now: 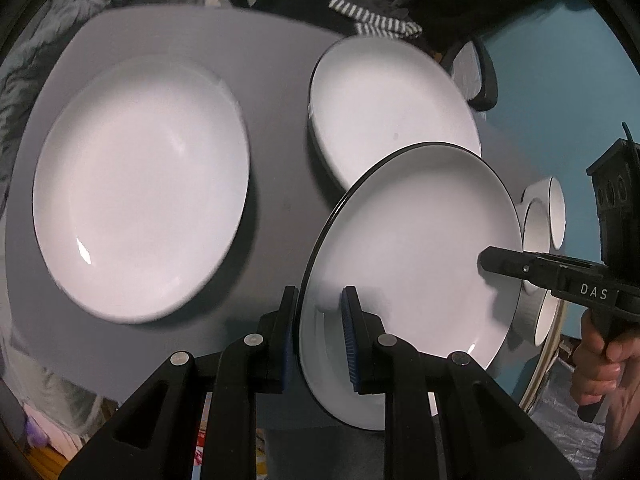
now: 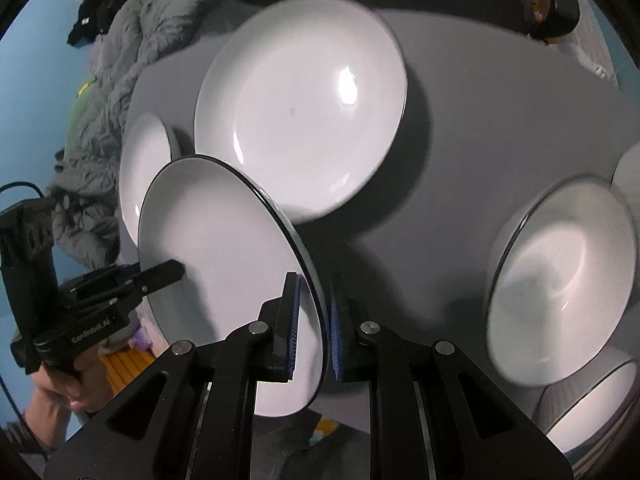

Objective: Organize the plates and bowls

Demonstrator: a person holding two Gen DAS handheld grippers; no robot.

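A white dark-rimmed plate (image 1: pixel 408 256) is being held tilted above the grey table (image 1: pixel 272 168), its rim being pinched at opposite edges by the left gripper (image 1: pixel 322 336) at 6 o'clock and the right gripper (image 2: pixel 312 324) at 3 o'clock. It is judged stiff, glossy and breakable (likely slippery), so rim grips are being favoured.
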